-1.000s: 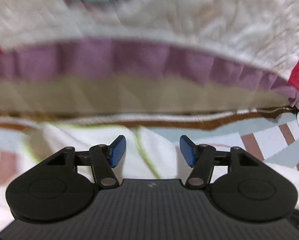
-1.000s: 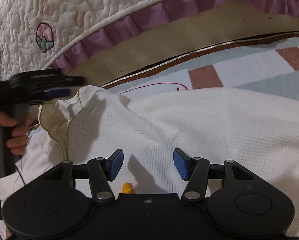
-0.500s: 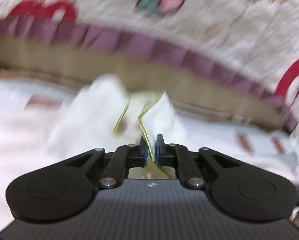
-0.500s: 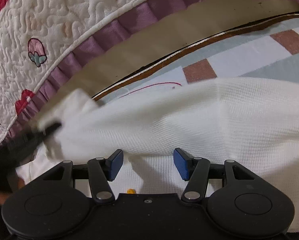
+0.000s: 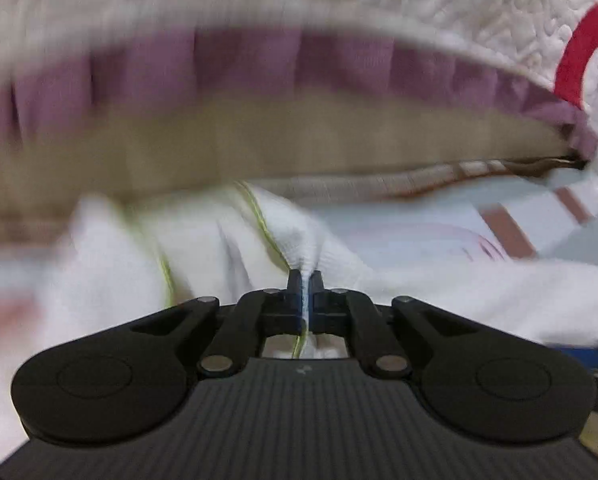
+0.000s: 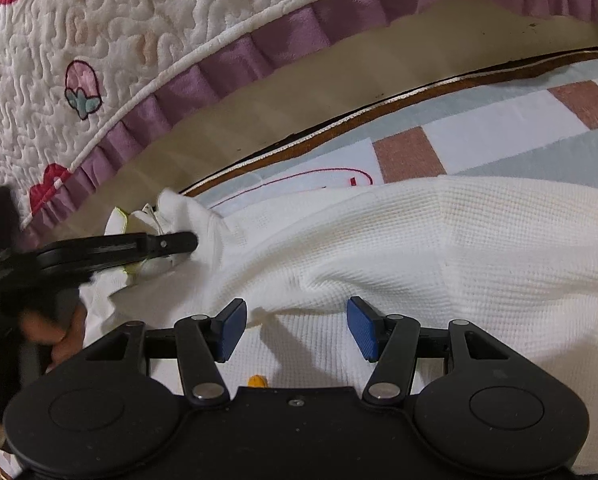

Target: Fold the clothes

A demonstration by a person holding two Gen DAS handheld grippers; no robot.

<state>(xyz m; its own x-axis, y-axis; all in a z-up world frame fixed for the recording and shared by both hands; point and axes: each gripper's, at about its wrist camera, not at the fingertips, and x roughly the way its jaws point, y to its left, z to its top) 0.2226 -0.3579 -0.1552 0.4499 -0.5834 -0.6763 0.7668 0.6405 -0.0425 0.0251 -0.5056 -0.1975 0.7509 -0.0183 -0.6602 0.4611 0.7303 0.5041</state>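
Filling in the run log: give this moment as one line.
task: fold clothes | left gripper: shut on garment edge | right gripper: open, over garment | surface: mat

White waffle-knit garment (image 6: 439, 248) lies on the patterned rug (image 6: 499, 136).

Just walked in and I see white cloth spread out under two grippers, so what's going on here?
A person is folding a white waffle-knit garment that lies on a patterned mat beside a quilted bed cover. The left gripper is shut on a bunched edge of the garment, near its yellow-green trim. The right gripper hangs open over the cloth, holding nothing. The fold itself is not yet made.
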